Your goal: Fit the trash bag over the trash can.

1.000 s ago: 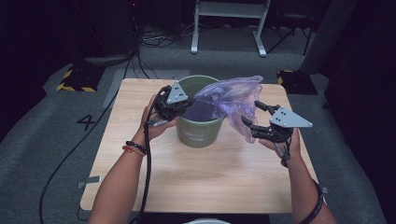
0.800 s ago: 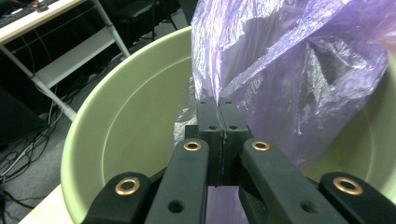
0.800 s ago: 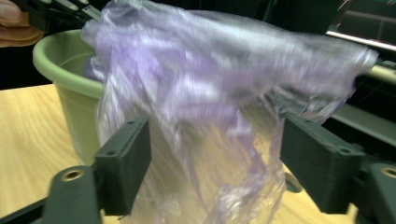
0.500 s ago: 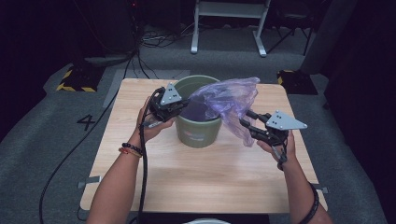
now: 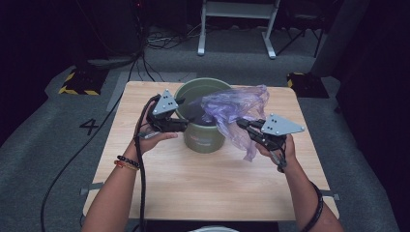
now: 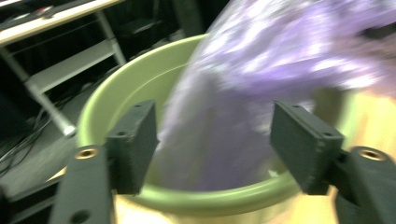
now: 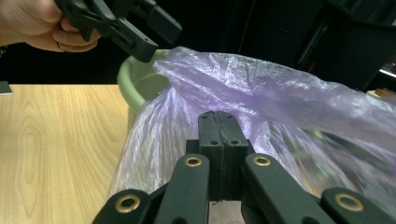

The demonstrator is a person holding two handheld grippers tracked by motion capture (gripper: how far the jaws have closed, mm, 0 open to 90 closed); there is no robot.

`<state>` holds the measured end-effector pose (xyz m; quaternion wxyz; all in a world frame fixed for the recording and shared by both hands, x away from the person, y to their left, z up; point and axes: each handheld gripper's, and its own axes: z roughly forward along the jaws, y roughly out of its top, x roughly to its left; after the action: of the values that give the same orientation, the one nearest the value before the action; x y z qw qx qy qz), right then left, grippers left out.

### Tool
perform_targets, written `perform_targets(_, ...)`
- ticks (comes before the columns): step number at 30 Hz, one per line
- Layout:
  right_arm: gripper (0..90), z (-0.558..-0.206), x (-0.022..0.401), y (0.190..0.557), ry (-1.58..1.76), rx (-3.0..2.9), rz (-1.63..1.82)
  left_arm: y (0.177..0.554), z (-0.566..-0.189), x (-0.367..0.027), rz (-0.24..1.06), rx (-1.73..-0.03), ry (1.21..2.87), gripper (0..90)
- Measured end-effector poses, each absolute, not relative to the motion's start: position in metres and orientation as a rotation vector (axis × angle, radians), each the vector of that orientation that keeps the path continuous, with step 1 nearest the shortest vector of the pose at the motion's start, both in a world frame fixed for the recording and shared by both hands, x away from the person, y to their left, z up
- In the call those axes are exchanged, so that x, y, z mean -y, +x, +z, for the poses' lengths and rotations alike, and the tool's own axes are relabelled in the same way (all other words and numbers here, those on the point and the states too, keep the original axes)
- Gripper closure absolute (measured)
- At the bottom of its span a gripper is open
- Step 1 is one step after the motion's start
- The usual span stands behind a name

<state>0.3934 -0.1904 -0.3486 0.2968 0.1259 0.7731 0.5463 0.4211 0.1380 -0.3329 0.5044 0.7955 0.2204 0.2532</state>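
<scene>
- Pressed together, the jaws of our right gripper (image 7: 219, 140) have just been closing, and their pads now meet on a fold of the purple plastic bag (image 7: 243, 88); film bunches up just past the tips and spills to both sides of them, so we read this as a pinch on the bag's edge.
- Spread apart, the jaws of our left gripper (image 6: 219, 140) have just been opening; the bag's purple film hangs in the gap between them but touches neither pad, so that side looks let go.
- Beyond and below the left jaws sits the green bin (image 6: 140, 84), its rim running just under both pads; the bag drops into its mouth between them.
- From the high view, the bin (image 5: 205, 137) stands on the wooden table (image 5: 193, 188), with the left gripper (image 5: 181, 124) at its near-left rim and the right gripper (image 5: 244, 126) just off its right side.
- We judge the right pinch is there to draw the bag's free edge outward over the rim, lining the bin, while the left gripper is freed to take a new hold.
</scene>
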Motion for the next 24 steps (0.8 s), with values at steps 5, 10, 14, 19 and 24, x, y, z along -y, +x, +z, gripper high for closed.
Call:
perform_targets(5, 89.5, -0.346, 0.183, 0.39, 0.3, -2.064, 1.453, 0.41, -0.324, -0.116, 0.577, -0.433, 1.938, 30.7)
perform_targets(10, 87.6, -0.347, 0.181, 0.387, 0.279, -2.08, 1.46, 0.413, -0.328, -0.093, 0.603, -0.407, 2.012, 54.3)
perform_targets(14, 85.3, -0.348, 0.182, 0.385, 0.281, -2.077, 1.477, 0.415, -0.331, -0.09, 0.588, -0.393, 2.019, 70.3)
perform_targets(19, 78.0, -0.348, 0.185, 0.38, 0.277, -2.068, 1.496, 0.413, -0.334, -0.092, 0.595, -0.359, 2.027, 89.9)
perform_targets(24, 63.7, -0.347, 0.19, 0.374, 0.272, -2.061, 1.486, 0.412, -0.335, -0.104, 0.598, -0.386, 2.011, 90.0)
